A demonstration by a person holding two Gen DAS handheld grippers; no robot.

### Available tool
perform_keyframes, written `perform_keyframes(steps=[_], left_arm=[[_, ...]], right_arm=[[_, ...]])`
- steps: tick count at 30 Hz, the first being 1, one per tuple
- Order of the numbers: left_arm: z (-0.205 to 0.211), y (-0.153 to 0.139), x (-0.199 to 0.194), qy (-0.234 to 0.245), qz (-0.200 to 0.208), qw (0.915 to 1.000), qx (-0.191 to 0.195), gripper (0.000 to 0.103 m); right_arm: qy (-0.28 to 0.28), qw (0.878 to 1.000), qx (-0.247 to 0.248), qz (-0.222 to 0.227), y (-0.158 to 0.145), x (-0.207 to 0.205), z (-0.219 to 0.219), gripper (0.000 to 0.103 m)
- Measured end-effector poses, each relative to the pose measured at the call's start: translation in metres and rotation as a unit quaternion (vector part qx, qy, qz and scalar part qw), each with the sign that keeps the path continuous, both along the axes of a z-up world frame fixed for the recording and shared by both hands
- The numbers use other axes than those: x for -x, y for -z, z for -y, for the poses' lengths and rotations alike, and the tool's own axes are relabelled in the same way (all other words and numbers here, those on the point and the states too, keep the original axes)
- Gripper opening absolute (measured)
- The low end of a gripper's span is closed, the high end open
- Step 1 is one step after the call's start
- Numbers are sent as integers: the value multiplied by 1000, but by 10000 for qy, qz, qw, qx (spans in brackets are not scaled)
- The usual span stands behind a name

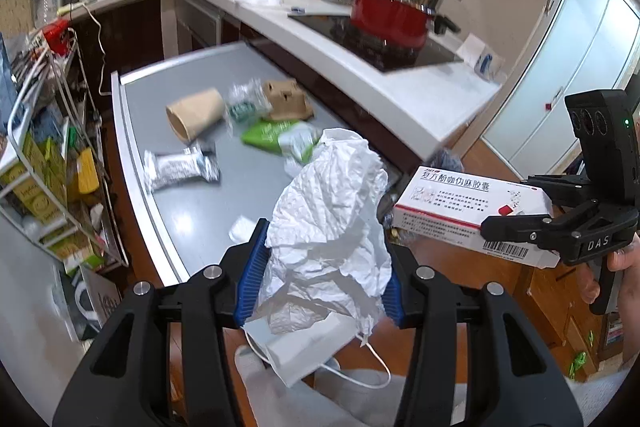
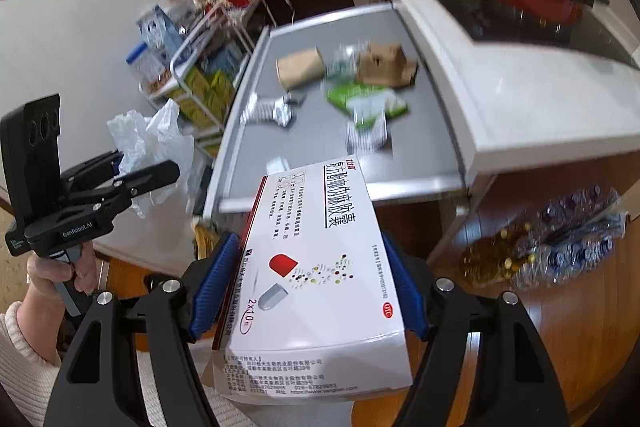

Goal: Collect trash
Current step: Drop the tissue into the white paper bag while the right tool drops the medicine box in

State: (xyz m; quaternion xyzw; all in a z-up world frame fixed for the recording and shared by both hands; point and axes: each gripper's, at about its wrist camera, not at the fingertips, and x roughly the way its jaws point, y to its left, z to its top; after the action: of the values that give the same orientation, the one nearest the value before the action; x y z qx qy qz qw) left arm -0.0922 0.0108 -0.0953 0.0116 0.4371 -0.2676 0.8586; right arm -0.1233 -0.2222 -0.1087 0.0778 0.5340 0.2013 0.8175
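Item: crumpled white plastic bag (image 1: 328, 227), light, limp; my left gripper (image 1: 320, 267) is clamping its middle. Item: stiff white cardboard medicine box (image 2: 320, 267); right gripper (image 2: 308, 279) is pinching its long sides, off the grey counter's (image 1: 192, 195) near edge.

Grey table (image 1: 192, 203) (littered: cup (image 1: 196, 113), wrappers (image 1: 182, 169))

On the counter (image 1: 208, 203), the cup (image 1: 195, 113) lies left of the carton (image 1: 289, 101); the wrapper (image 1: 181, 171) lies lower left, the pot (image 1: 390, 15) upper right.
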Motion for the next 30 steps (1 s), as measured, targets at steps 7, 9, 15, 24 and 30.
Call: perform_keyframes(steps=[7,9,15,24,30], left_arm=[[10,36,18,145,-366,9989,-262,49],[14,50,22,202,-509,9980,-329,49],[16,103,27,211,-1064,9929,-492,49],[24,188,23,169,-1702,9811,-901,49],[28,240,13,41,-2072,9713,-1169,49]], right_arm=[[-116,9985,61,-528,38,13,1,70],[-149,9977,56,-662,50,15,0,70],[-150,9934,112,-1129,100,13,-1,70],[-61,9835,185,-1801,182,-10,-4,70],[18,9776,220,-2093,221,-29,-13,70]])
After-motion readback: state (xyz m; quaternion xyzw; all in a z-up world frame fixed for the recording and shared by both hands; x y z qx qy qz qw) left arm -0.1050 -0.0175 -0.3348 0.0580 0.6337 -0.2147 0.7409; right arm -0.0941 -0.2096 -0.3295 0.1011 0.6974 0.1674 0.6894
